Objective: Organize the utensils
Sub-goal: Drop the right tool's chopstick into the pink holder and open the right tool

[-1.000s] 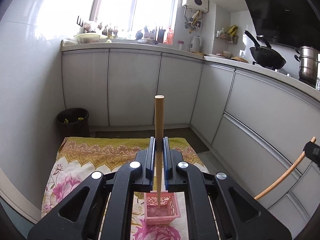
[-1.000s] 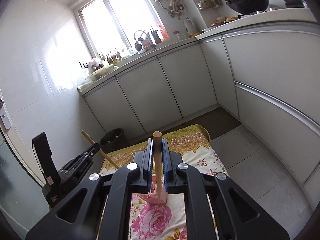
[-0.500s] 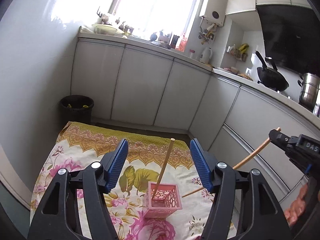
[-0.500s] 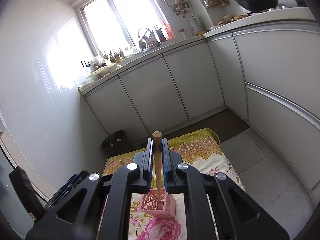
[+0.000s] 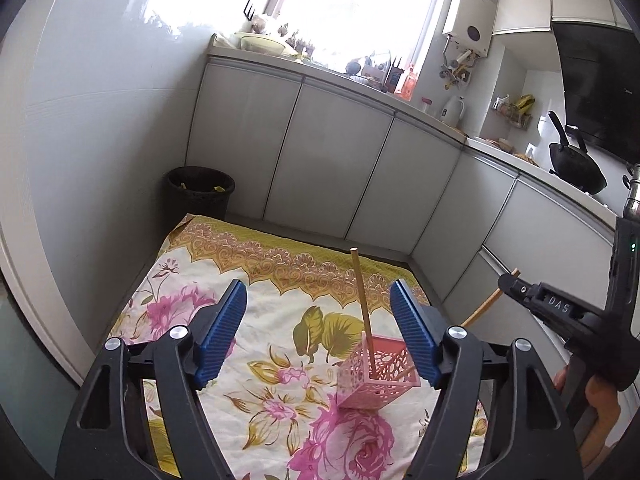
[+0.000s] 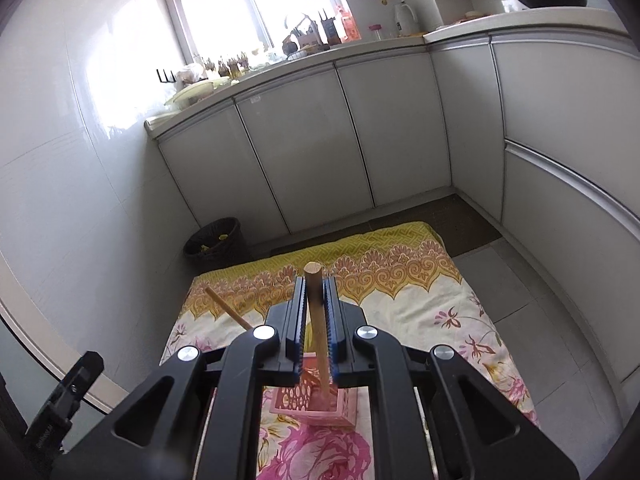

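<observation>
Chopsticks: one thin, pale wooden stick (image 5: pixel 362 308) stands tilted in the pink lattice basket (image 5: pixel 376 384) on the flowered cloth (image 5: pixel 256 320). Left gripper (image 5: pixel 318 332) jaws have just been opening, nothing between them. Right gripper (image 6: pixel 315 322) clamped on second chopstick (image 6: pixel 316 320), its lower end in the basket.

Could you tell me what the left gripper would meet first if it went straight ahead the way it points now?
Probably the flowered cloth; the left gripper is open, with the pink basket toward its right finger, though depth is unclear.
</observation>
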The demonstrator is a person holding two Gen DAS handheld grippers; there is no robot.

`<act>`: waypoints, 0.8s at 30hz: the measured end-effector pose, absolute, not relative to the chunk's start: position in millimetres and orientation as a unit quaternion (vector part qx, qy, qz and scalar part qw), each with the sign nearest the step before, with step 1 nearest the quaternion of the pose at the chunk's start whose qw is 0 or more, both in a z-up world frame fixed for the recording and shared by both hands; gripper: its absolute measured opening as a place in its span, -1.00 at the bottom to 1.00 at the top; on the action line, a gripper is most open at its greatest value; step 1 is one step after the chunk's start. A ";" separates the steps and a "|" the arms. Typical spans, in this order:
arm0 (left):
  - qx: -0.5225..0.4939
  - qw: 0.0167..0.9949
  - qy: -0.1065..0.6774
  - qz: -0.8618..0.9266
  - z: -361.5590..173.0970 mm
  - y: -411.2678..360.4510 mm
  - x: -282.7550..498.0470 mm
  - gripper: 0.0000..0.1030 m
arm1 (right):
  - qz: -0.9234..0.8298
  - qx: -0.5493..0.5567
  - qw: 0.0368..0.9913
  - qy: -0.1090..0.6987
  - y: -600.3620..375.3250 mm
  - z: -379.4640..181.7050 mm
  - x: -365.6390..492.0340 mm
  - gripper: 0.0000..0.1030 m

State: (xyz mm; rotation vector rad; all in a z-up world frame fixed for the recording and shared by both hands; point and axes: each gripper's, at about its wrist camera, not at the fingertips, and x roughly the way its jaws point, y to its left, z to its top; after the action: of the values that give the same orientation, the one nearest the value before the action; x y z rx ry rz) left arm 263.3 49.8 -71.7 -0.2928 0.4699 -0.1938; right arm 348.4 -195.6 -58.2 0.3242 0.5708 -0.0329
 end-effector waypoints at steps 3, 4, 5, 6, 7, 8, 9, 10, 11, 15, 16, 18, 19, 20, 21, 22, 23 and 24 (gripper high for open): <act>-0.145 0.957 0.232 -0.094 -70.1 52.7 262.2 0.45 | -0.024 0.169 0.942 0.290 -196.8 -64.8 347.3 -0.17; -0.145 0.957 0.232 -0.094 -69.3 53.4 261.0 0.45 | -0.028 0.173 0.942 0.286 -198.0 -64.6 344.1 -0.02; -0.146 0.957 0.231 -0.093 -68.4 54.0 260.6 0.49 | -0.033 0.180 0.943 0.279 -201.1 -62.6 339.7 0.27; -0.146 0.958 0.230 -0.092 -67.9 54.0 261.1 0.53 | -0.037 0.189 0.943 0.271 -204.7 -60.1 334.8 0.42; -0.147 0.958 0.227 -0.091 -66.7 55.2 260.1 0.56 | -0.043 0.198 0.944 0.261 -208.6 -56.3 329.2 0.48; -0.147 0.959 0.225 -0.091 -65.5 55.8 258.5 0.58 | -0.053 0.203 0.945 0.252 -212.1 -52.6 323.7 0.62; -0.147 0.959 0.225 -0.091 -64.4 56.0 257.2 0.59 | -0.064 0.209 0.945 0.243 -216.0 -49.0 317.9 0.72; -0.146 0.959 0.224 -0.092 -63.3 55.6 255.9 0.62 | -0.072 0.213 0.946 0.235 -219.8 -45.1 312.3 0.73; -0.145 0.959 0.223 -0.093 -62.4 55.6 254.1 0.66 | -0.080 0.217 0.946 0.228 -224.2 -41.7 306.3 0.74; -0.137 0.962 0.217 -0.095 -58.0 51.7 245.1 0.83 | -0.108 0.243 0.941 0.212 -243.9 -32.9 280.5 0.82; -0.133 0.963 0.216 -0.096 -56.5 49.8 242.6 0.86 | -0.116 0.251 0.938 0.210 -249.4 -32.6 272.4 0.82; -0.130 0.963 0.215 -0.099 -54.1 46.5 237.4 0.86 | -0.129 0.262 0.933 0.211 -257.8 -33.4 255.6 0.85; -0.128 0.963 0.216 -0.100 -53.2 45.1 235.0 0.86 | -0.136 0.263 0.931 0.213 -261.5 -34.3 246.8 0.86; -0.126 0.963 0.217 -0.102 -52.3 43.1 232.5 0.86 | -0.141 0.263 0.930 0.213 -265.0 -35.7 237.0 0.86; -0.124 0.962 0.218 -0.105 -51.4 41.5 230.4 0.86 | -0.144 0.265 0.929 0.214 -268.1 -37.5 227.5 0.87; -0.121 0.962 0.219 -0.106 -50.9 39.8 227.8 0.86 | -0.150 0.265 0.928 0.217 -270.6 -40.2 217.7 0.87; -0.118 0.962 0.221 -0.108 -50.2 38.3 226.2 0.86 | -0.155 0.262 0.926 0.223 -272.0 -43.0 209.3 0.87; -0.113 0.962 0.225 -0.110 -49.8 36.3 224.5 0.86 | -0.158 0.257 0.925 0.232 -273.1 -46.1 200.9 0.87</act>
State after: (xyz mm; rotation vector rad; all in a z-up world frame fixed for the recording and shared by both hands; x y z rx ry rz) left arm 224.5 36.3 -49.8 -0.2294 0.4548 -0.2219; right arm 200.9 -273.1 -46.1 0.5274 0.4770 -0.3241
